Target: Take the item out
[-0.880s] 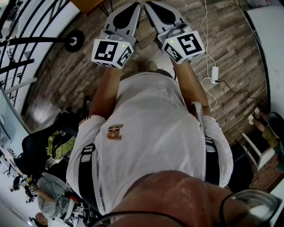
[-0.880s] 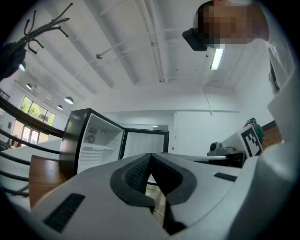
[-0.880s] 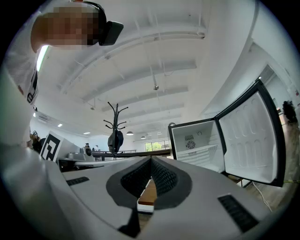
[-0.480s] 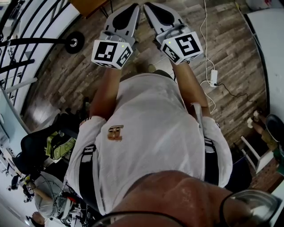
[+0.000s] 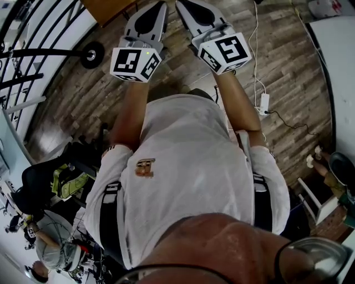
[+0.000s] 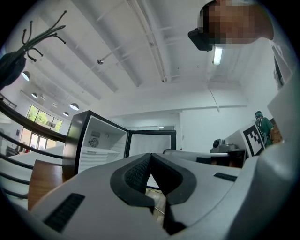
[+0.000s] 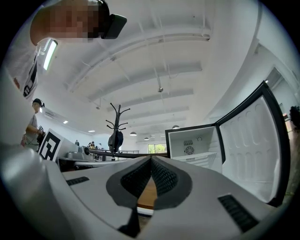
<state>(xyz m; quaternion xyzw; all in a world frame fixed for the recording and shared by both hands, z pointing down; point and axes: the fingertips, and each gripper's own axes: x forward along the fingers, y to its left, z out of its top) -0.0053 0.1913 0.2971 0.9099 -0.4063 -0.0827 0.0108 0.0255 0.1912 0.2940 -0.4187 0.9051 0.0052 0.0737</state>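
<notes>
A small black fridge [image 6: 96, 143] with a white inside stands open ahead of me; in the right gripper view the same fridge [image 7: 194, 143] shows its door [image 7: 251, 145] swung wide. Its shelves look bare, and I see no item to take. My left gripper [image 6: 150, 155] is shut with nothing between its pads. So is my right gripper [image 7: 151, 158], which is empty too. In the head view both are held out in front of the person's chest, left gripper [image 5: 160, 5] beside right gripper [image 5: 182, 4], tips close together at the top edge.
A wooden tabletop [image 6: 44, 180] lies at the left. A black coat rack [image 7: 115, 124] stands beyond the grippers. On the plank floor lie a white power strip [image 5: 264, 103] with its cable and a black wheel [image 5: 92, 52]. A white table [image 5: 339, 50] is at the right.
Both grippers have moved a little up the head view, away from the body, still side by side and shut.
</notes>
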